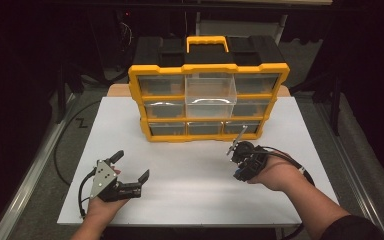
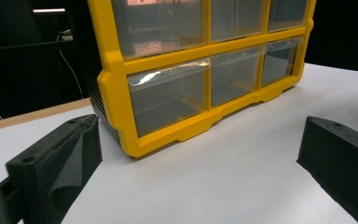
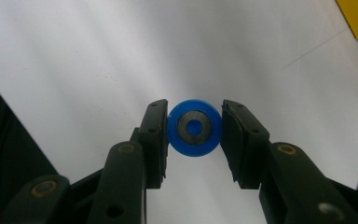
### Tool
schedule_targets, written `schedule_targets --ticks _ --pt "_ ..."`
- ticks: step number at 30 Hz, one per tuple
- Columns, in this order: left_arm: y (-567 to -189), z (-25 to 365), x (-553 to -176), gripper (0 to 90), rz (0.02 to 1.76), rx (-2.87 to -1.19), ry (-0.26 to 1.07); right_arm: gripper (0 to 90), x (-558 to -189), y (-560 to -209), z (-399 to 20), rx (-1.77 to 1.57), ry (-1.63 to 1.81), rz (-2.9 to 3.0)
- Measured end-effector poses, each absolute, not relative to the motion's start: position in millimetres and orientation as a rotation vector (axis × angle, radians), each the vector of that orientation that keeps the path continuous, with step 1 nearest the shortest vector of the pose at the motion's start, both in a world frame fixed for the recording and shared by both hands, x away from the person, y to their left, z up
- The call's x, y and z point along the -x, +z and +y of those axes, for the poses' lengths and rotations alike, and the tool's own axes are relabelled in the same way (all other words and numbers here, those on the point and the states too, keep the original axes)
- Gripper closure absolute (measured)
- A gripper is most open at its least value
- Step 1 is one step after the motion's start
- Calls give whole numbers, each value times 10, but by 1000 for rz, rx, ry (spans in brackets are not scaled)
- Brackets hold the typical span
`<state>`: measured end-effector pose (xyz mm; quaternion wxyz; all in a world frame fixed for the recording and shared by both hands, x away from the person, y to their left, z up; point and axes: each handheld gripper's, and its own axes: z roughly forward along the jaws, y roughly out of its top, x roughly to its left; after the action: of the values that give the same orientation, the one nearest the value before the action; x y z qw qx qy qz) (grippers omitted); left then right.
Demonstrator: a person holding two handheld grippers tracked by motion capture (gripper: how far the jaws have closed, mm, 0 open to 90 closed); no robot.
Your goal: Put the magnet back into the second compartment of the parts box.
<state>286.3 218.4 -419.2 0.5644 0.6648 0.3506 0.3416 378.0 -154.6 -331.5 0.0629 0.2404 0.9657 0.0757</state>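
A small blue wheel (image 3: 195, 127) with a dark metal hub is pinched between the two pads of the right gripper (image 3: 195, 128), its round face turned toward that gripper's camera and the white table (image 3: 98, 56) lying beyond it. In the high view the right gripper (image 1: 238, 150) is seen held off the table just in front of the yellow organizer (image 1: 210, 70), below its bottom row; the wheel itself cannot be made out there. One clear drawer (image 1: 210, 96) in the middle column is drawn out toward the person, up and slightly to the left of the right gripper. The step in hand is judged to be the carrying of the wheel toward that open drawer. For the next move, the wheel would need to be lifted above the drawer's front rim, brought over its cavity, and only then released, so that it does not strike the rim or roll away. The left gripper (image 1: 130, 167) is held low over the table with its jaws spread wide and nothing between them, the organizer's lower left corner (image 2: 121, 135) ahead of it.
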Motion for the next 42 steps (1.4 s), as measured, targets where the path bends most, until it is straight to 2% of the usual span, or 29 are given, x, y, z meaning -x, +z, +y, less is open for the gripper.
schedule_targets --ticks 42 --pt "-4185 2189 -2851 3 822 -1557 802 652 -3794 -2655 -1461 -651 138 2942"
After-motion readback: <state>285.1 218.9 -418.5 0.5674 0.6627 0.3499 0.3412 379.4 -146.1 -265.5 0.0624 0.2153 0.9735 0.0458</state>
